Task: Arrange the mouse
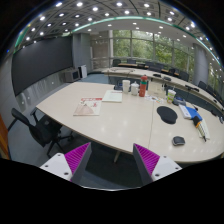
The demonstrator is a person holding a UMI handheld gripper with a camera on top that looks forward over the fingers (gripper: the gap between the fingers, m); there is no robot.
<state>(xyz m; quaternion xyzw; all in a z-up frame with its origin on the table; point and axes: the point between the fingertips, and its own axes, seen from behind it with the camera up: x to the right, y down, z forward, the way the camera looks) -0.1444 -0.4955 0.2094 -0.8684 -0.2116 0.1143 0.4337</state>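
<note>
A dark mouse [178, 141] lies on the pale conference table [120, 118], near its front edge, to the right of and beyond my right finger. A round dark mouse pad [167, 115] lies on the table beyond the mouse. My gripper [112, 160] is open and empty, with the purple pads [77, 157] wide apart. It hangs over the floor in front of the table's edge, well short of the mouse.
A black office chair [38, 128] stands at the table's left side. Papers [87, 106], a white box [112, 96], cups and bottles [142, 88] sit further back. Blue items [193, 116] lie at the right. More tables and windows are behind.
</note>
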